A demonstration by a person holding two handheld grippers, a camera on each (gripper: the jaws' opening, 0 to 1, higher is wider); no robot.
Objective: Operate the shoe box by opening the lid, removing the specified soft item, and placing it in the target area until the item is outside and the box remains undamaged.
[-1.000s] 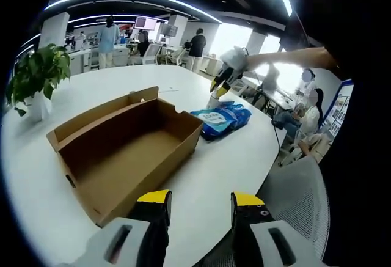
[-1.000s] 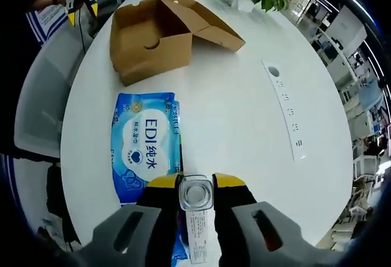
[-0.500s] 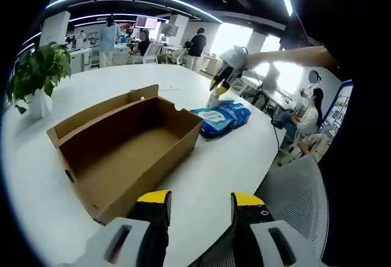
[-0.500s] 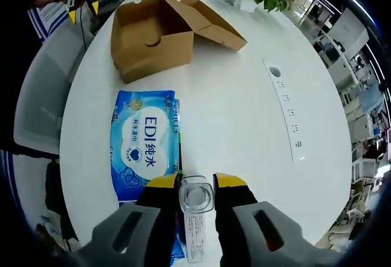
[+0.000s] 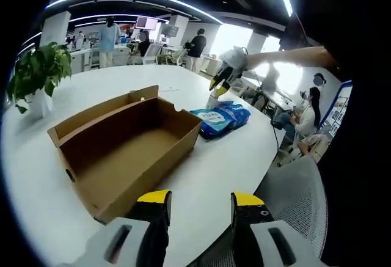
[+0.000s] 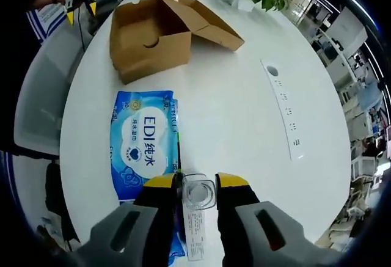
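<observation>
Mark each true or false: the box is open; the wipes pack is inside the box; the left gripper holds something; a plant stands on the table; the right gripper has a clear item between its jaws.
1. The box is open. True: its lid is folded back and the inside looks bare.
2. The wipes pack is inside the box. False: it lies on the table beside the box.
3. The left gripper holds something. False: its jaws stand apart with nothing between them.
4. A plant stands on the table. True.
5. The right gripper has a clear item between its jaws. True, though whether they clamp it cannot be told.
</observation>
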